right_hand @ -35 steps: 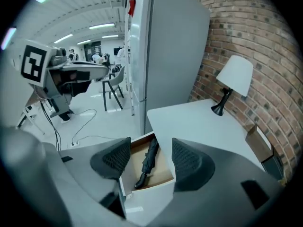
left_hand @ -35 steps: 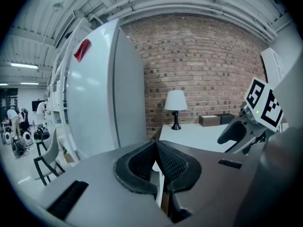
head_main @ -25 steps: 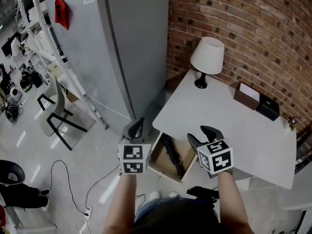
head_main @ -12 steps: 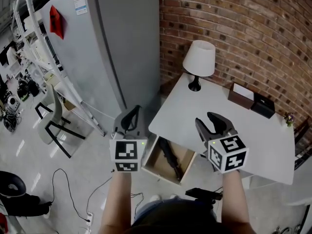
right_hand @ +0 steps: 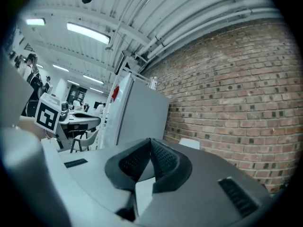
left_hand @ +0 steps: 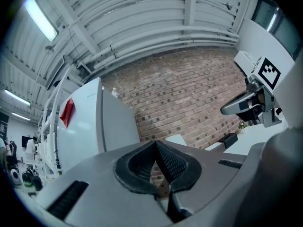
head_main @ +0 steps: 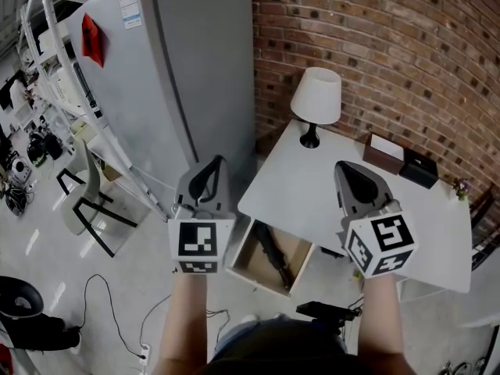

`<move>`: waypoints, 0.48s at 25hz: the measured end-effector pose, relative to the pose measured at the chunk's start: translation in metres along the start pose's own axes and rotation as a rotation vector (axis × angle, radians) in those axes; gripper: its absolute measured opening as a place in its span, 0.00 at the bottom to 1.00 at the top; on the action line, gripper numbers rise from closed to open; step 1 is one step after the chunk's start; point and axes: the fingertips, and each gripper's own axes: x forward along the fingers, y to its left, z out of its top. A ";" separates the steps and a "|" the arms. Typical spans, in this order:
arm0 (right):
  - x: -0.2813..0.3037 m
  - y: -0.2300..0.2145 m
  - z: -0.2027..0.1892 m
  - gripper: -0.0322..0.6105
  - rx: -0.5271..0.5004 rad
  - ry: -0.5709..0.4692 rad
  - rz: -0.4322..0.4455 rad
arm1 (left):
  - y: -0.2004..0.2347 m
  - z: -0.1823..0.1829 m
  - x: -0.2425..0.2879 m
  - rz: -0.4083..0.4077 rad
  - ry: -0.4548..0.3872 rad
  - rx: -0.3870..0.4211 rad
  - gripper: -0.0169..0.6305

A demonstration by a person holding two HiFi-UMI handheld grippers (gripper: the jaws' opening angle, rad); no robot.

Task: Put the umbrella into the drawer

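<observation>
In the head view a black folded umbrella (head_main: 271,253) lies inside an open wooden drawer (head_main: 244,259) under the white table (head_main: 312,187). Both grippers are held high above it, pointing about level. My left gripper (head_main: 205,176) (left_hand: 156,145) hangs left of the drawer, over the floor, with its jaws shut and empty. My right gripper (head_main: 349,172) (right_hand: 150,141) is over the table's front part. Its jaws have just been closing and now meet with nothing between them. The right gripper (left_hand: 251,102) also shows in the left gripper view.
A white lamp (head_main: 316,98), a brown box (head_main: 384,153) and a black box (head_main: 419,169) stand on the table by the brick wall. A tall grey cabinet (head_main: 183,76) rises left of the table. A chair (head_main: 86,187) and cables lie on the floor at left.
Both grippers have risen away from the drawer. The right gripper's jaws, open before, have come together. The umbrella stays in the drawer.
</observation>
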 end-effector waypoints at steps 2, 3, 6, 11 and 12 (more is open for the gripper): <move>-0.004 -0.002 0.007 0.05 -0.027 -0.023 -0.019 | 0.003 0.006 -0.002 0.005 -0.013 0.004 0.03; -0.006 -0.003 0.011 0.05 -0.041 -0.034 -0.027 | 0.004 0.010 -0.003 0.006 -0.020 0.006 0.03; -0.011 -0.006 0.021 0.05 -0.056 -0.062 -0.045 | 0.008 0.019 -0.005 0.013 -0.041 0.015 0.03; -0.021 -0.010 0.032 0.05 -0.077 -0.086 -0.069 | 0.013 0.026 -0.010 0.026 -0.062 0.050 0.03; -0.023 -0.011 0.032 0.05 -0.084 -0.087 -0.072 | 0.015 0.028 -0.012 0.031 -0.066 0.050 0.03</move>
